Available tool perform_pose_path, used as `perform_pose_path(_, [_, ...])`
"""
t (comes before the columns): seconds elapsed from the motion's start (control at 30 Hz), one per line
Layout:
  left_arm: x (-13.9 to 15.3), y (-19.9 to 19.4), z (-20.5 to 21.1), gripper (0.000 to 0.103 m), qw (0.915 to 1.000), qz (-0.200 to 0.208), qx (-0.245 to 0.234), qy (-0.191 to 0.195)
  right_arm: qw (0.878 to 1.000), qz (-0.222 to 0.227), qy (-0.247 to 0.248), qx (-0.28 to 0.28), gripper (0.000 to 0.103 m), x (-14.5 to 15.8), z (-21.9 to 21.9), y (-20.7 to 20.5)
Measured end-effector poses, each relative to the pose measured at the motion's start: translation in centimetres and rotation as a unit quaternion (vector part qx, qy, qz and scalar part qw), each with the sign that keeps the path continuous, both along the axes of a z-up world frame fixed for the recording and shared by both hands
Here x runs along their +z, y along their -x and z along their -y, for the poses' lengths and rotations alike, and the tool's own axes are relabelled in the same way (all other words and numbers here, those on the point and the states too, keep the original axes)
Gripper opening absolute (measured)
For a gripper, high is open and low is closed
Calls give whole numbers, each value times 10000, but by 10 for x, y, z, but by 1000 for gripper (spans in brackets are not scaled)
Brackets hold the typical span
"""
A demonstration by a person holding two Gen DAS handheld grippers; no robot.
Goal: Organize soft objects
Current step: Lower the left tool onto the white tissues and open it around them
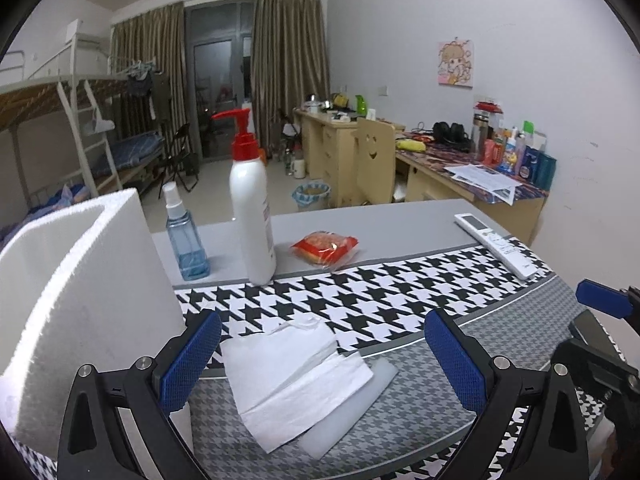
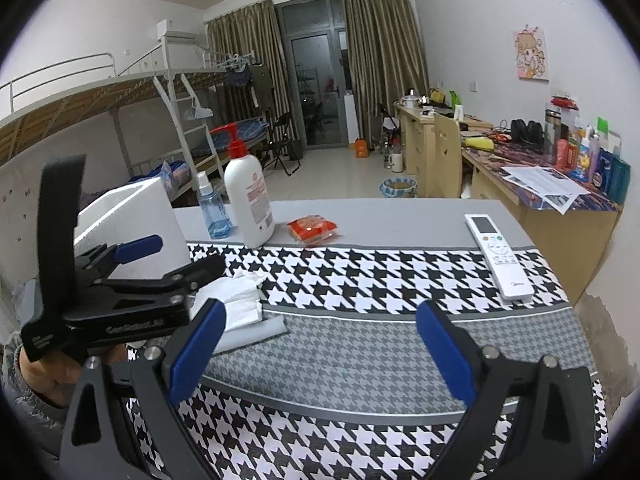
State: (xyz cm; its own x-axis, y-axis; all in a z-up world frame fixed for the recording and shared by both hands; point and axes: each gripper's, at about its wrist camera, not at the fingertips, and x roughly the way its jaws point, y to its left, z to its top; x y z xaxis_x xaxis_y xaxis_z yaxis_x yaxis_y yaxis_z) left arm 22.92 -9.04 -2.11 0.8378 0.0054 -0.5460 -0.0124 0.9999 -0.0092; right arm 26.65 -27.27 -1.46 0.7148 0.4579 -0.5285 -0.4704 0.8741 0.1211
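At lower centre, the tissue (image 1: 296, 380) lies loose between the wide-spread left gripper (image 1: 320, 356); the right gripper (image 2: 320, 348) gapes empty (foam box (image 1: 80, 280) apparently unfilled), so organizing seems barely begun.

A shared dormitory room: a metal bunk bed (image 2: 120, 112) with a ladder (image 2: 180, 120) along one wall, wooden desks (image 2: 560, 208) crowded with bottles and papers along the other, curtains (image 2: 380, 52) beside a balcony door (image 2: 316, 88), a cartoon poster (image 2: 531, 53) on the wall.
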Motion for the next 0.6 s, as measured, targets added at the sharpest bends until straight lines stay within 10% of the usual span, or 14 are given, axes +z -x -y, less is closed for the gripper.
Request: perform_pose_path(0.6, [-18, -10, -33, 99, 9977, -149, 655, -37, 9986, -295, 335, 300, 98, -17, -30, -18])
